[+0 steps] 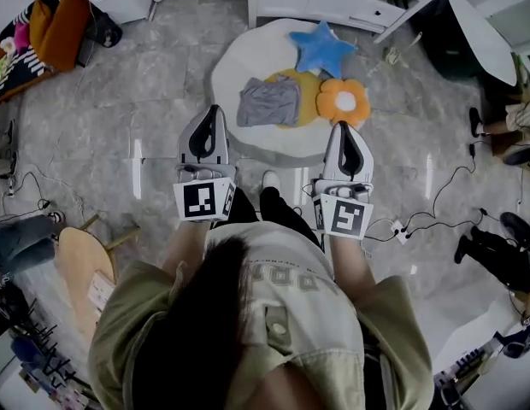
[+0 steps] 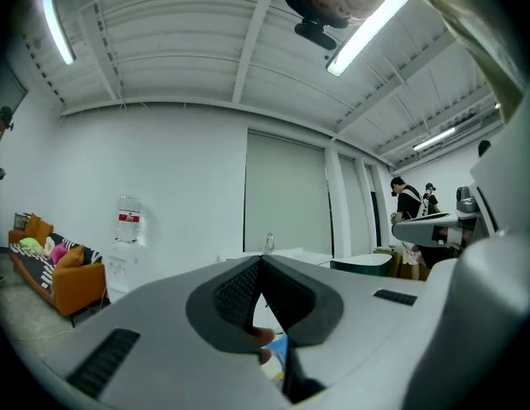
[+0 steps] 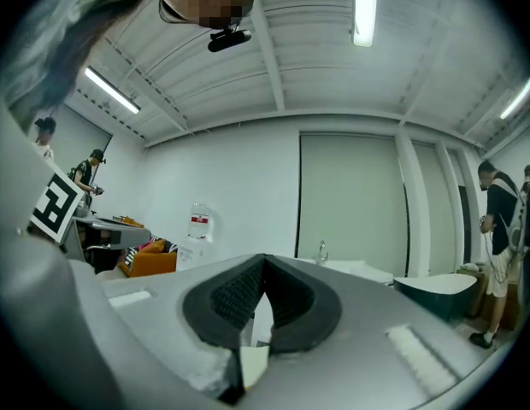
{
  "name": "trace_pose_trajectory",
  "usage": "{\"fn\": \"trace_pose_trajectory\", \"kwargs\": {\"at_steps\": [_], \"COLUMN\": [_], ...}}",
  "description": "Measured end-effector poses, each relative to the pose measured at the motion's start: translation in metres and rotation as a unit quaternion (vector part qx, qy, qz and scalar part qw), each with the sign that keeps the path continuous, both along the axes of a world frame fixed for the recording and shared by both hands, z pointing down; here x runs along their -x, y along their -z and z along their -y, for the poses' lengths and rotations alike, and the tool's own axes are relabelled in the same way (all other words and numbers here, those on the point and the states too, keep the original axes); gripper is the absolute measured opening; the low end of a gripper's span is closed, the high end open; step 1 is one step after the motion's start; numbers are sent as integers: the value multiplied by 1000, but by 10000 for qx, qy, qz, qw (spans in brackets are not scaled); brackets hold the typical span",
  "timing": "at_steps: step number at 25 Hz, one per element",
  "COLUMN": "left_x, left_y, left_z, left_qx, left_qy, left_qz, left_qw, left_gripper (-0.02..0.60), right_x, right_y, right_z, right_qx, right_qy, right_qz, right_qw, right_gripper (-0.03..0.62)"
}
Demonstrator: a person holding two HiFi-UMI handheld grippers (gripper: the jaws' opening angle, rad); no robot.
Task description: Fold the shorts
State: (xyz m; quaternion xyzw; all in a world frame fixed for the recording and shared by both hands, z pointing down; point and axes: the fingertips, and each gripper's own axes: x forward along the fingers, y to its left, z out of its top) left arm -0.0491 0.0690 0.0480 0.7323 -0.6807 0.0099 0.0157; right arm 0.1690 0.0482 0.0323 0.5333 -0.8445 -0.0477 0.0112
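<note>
Both of my grippers are empty, and the folding looks finished to me. On the left, my left gripper (image 1: 214, 109) is held level in front of my chest. Its jaws are pressed together with nothing between the pads, and its own view looks out across the room, not at any cloth. Right of it and farther off, down on the floor, the grey shorts (image 1: 268, 101) lie as a compact, roughly square bundle on the white round mat (image 1: 235, 67). Their right edge overlaps a yellow cushion (image 1: 308, 102), with a blue star cushion (image 1: 323, 48) beyond and an orange flower cushion (image 1: 343, 99) just beside. On the right, my right gripper (image 1: 343, 126) matches the left: level, jaws closed, holding nothing. I judge the shorts folded and set down; at most, the slightly uneven edges could take a small tidy.
</note>
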Motion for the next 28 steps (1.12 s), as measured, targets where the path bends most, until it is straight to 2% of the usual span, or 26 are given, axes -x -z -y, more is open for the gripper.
{"fn": "trace_pose_trajectory", "kwargs": {"at_steps": [7, 17, 22, 28], "left_x": [-15, -31, -34, -33], "left_y": [22, 28, 32, 30], "left_z": [-6, 5, 11, 12], "left_qx": [-338, -509, -561, -525], "left_qy": [123, -6, -92, -146], "left_qz": [82, 166, 207, 233], "left_qw": [9993, 9986, 9982, 9982], "left_gripper": [9, 9, 9, 9], "right_x": [-19, -24, -19, -15], "right_y": [16, 30, 34, 35], "right_z": [-11, -6, 5, 10], "right_qx": [-271, -553, -597, -626], "right_qy": [-1, -59, -162, -195], "right_qz": [-5, 92, -208, -181], "right_qw": [9996, 9984, 9979, 9977], "right_gripper": [2, 2, -2, -3]}}
